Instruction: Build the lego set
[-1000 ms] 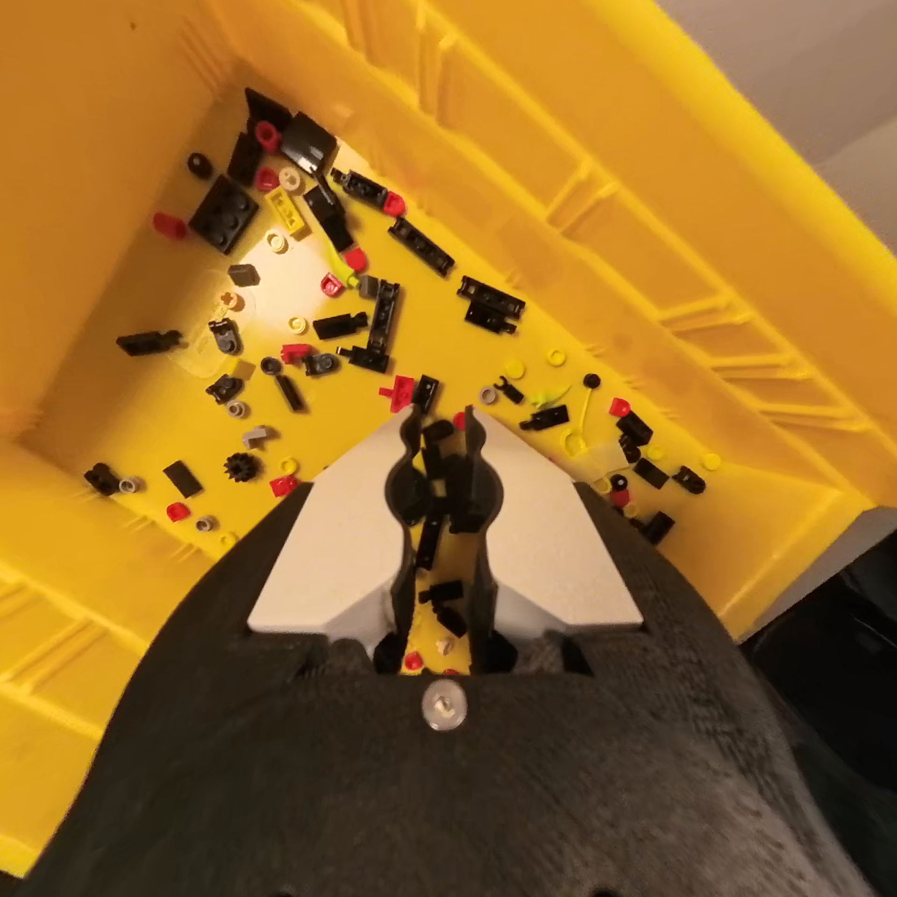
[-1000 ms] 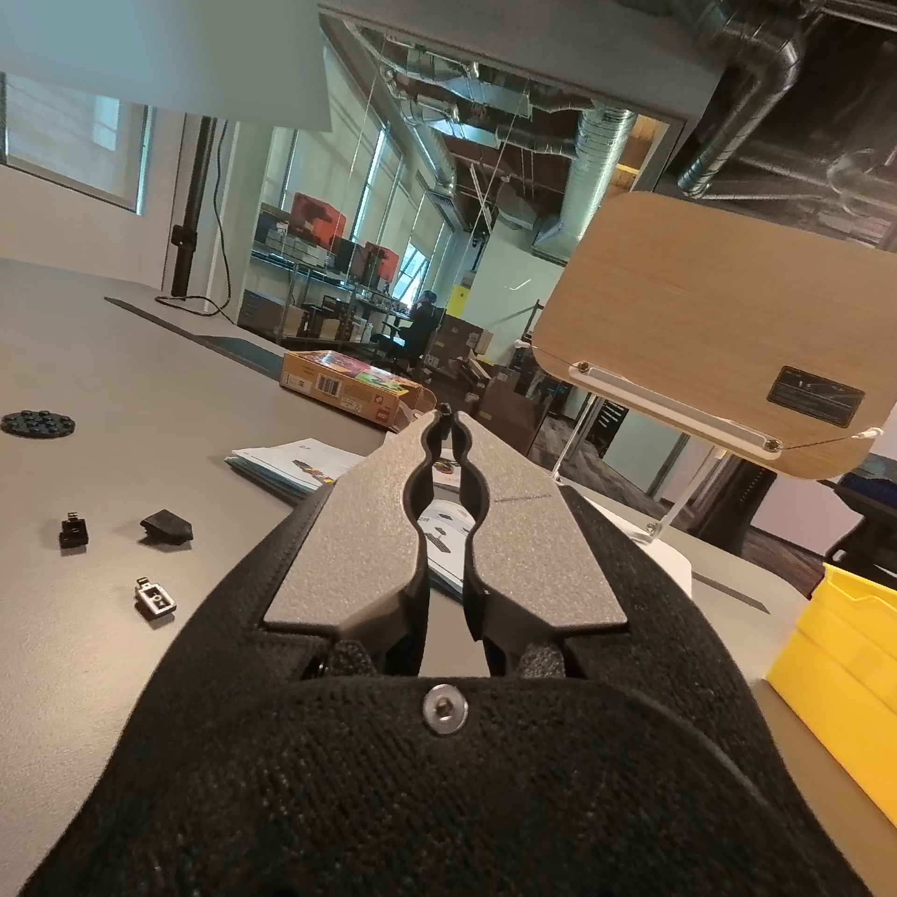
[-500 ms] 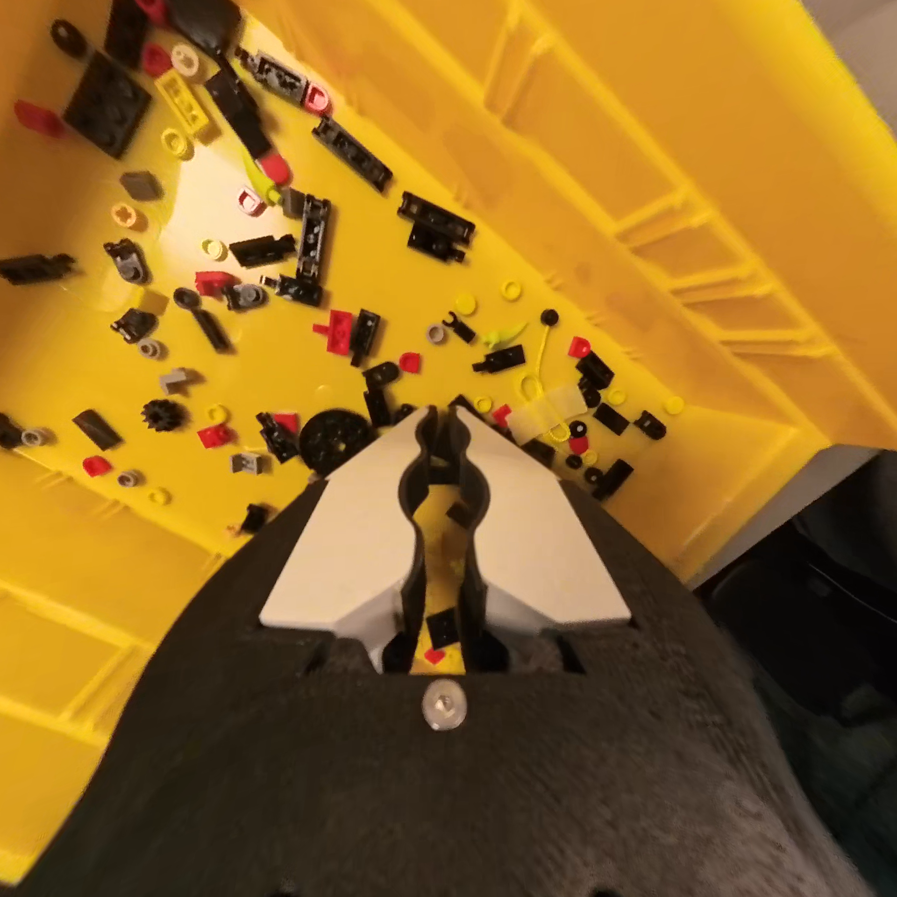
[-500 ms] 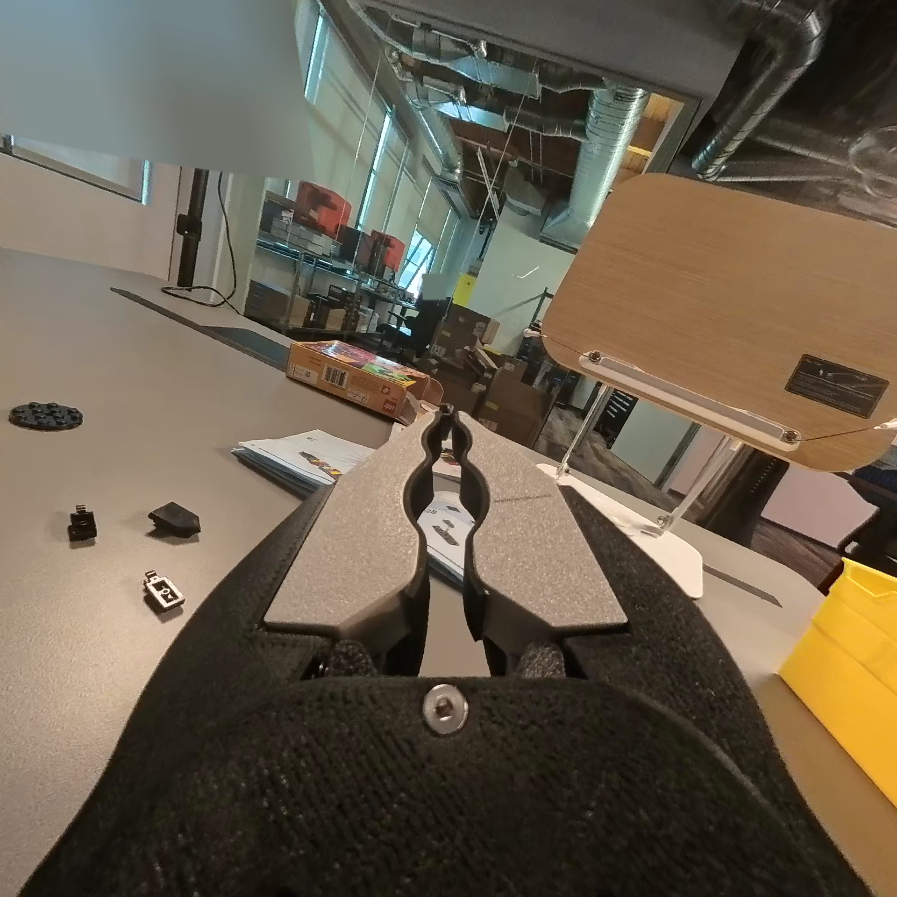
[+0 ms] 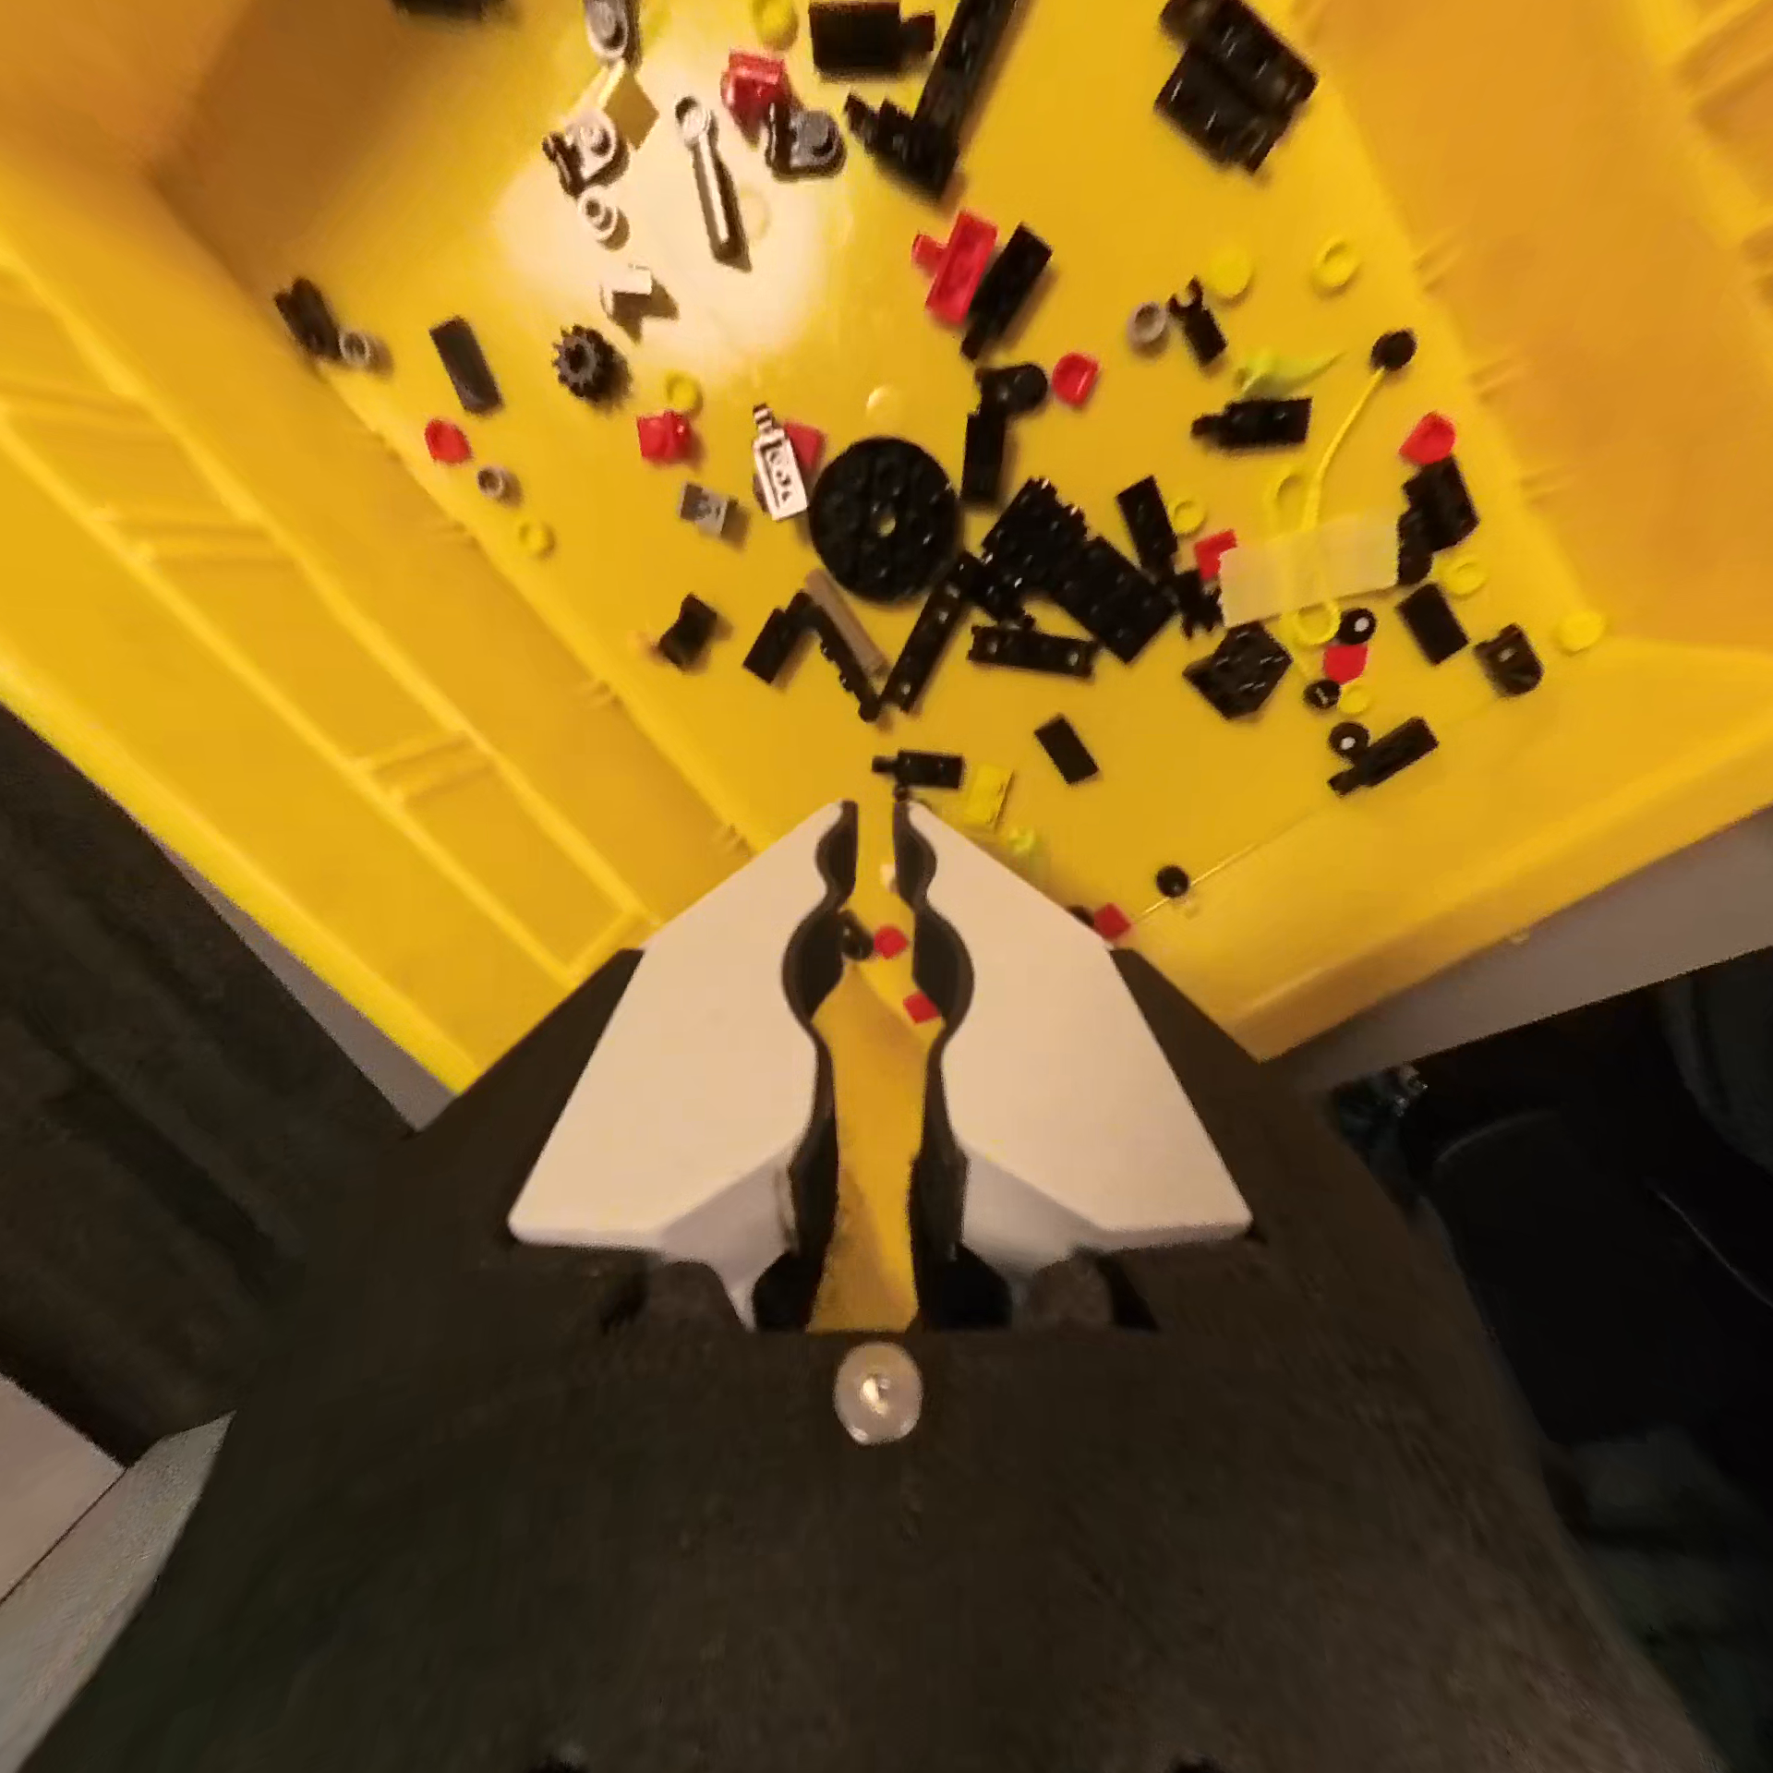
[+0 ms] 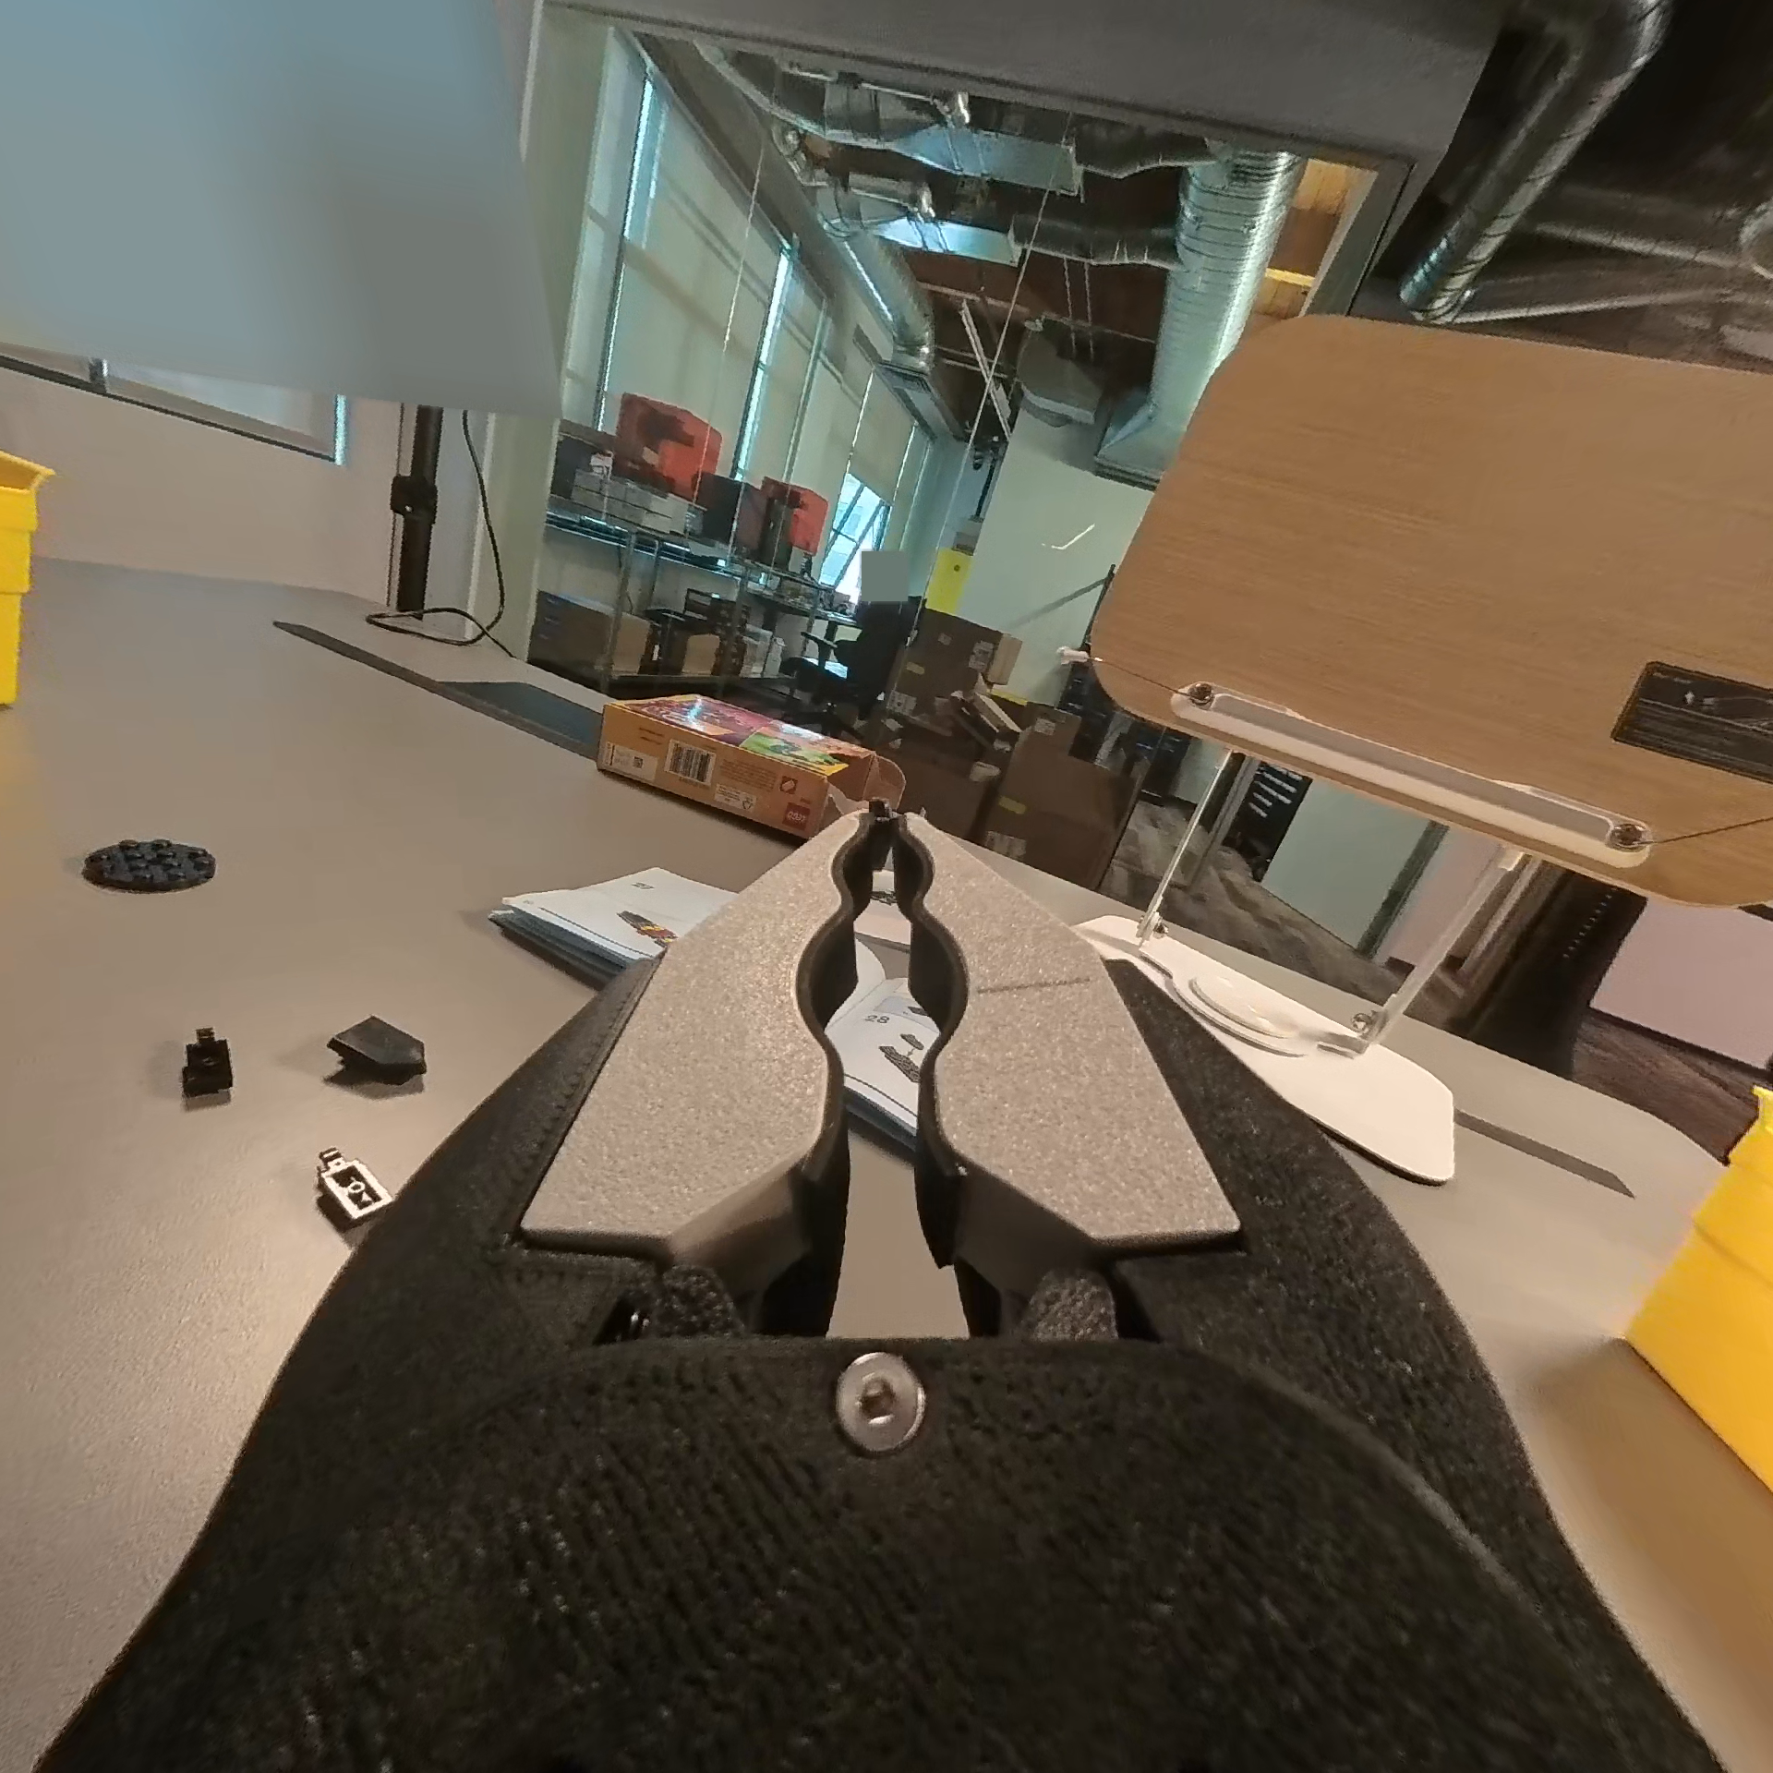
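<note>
My left gripper (image 5: 875, 815) hangs above the near corner of a yellow bin (image 5: 384, 672) that holds several loose black, red, yellow and grey Lego pieces, among them a round black plate (image 5: 883, 518). Its jaws are almost together, and a small black piece (image 5: 918, 766) sits right at the tips, seemingly pinched. My right gripper (image 6: 881, 820) is shut on a tiny black piece (image 6: 879, 812) and holds it above the grey table (image 6: 288, 729). On the table at left lie a round black plate (image 6: 149, 863), a small black piece (image 6: 206, 1065), a black wedge (image 6: 377, 1046) and a black-and-white tile (image 6: 352, 1190).
An open instruction booklet (image 6: 614, 921) lies under the right gripper, with a colourful box (image 6: 739, 768) behind it. A wooden board on a clear stand (image 6: 1439, 595) with a white base (image 6: 1343, 1084) stands at right. Yellow bins sit at far right (image 6: 1708, 1276) and far left (image 6: 14, 576).
My left gripper has closed from a wider gap and drawn back out of the bin, so the bin's rim and the surroundings show. The right gripper has turned slightly, still shut.
</note>
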